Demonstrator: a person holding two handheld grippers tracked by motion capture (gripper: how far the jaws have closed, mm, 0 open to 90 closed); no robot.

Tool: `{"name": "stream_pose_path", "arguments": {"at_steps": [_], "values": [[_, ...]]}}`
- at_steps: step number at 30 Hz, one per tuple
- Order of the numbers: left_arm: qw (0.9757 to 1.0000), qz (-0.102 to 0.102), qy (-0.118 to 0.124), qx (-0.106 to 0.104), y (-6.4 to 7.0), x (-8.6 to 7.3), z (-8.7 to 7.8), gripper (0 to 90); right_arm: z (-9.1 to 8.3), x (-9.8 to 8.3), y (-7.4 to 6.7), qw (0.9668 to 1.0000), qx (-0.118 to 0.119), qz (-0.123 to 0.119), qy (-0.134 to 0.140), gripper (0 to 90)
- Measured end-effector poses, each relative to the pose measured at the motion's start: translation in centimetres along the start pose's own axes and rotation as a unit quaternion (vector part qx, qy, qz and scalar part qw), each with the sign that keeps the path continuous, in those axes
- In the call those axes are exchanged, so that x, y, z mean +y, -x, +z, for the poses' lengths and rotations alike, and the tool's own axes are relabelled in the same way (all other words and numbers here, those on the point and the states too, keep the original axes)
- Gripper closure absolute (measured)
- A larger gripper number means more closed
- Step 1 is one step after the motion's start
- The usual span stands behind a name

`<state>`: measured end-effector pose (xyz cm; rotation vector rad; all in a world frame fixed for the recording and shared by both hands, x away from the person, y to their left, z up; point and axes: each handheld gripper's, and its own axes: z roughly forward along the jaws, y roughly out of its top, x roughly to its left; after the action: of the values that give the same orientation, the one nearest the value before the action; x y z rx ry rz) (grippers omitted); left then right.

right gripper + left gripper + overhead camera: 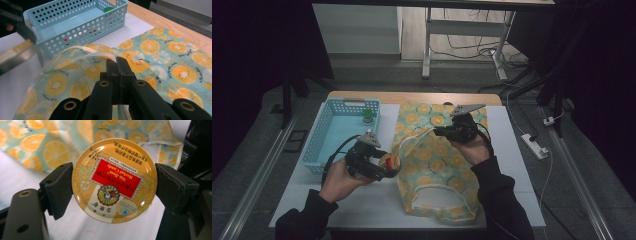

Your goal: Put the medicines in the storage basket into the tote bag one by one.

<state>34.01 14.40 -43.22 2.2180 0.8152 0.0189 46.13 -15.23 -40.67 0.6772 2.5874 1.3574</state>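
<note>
High view: the left gripper (387,165) holds a round candy tin (390,161) at the fruit-print bag (437,165)'s left edge; the right gripper (438,132) lifts the bag's handle (412,140).

Left gripper view: both pads clamp the tin's rim.

Right gripper view: closed jaws pinch the handle.

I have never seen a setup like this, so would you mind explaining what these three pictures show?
A person at a table holds a hand-operated two-jaw tool in each hand. One picture comes from a camera above; the other two come from cameras riding on the tools.

On the white table lie a citrus-print bag and a blue perforated basket with a small green item inside.

The left tool grips a round herbal candy tin by its edges, beside the bag. The right tool is closed on the bag's white handle, lifting that side.
</note>
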Motion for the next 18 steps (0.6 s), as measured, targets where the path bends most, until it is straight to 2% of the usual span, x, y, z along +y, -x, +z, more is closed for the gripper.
{"name": "stream_pose_path", "arguments": {"at_steps": [9, 18], "values": [[0.9993, 0.024, -0.01, -0.025, 1.4, 1.5, 2.9, 20.2, 0.1, 0.0, -0.1, 1.0, -0.002, 0.0, -0.001, 90.0], [0.9986, 0.028, -0.017, -0.042, 1.3, 3.1, 6.1, 20.2, 0.2, 0.0, -0.2, 1.0, -0.003, -0.002, -0.001, 90.0]]}}
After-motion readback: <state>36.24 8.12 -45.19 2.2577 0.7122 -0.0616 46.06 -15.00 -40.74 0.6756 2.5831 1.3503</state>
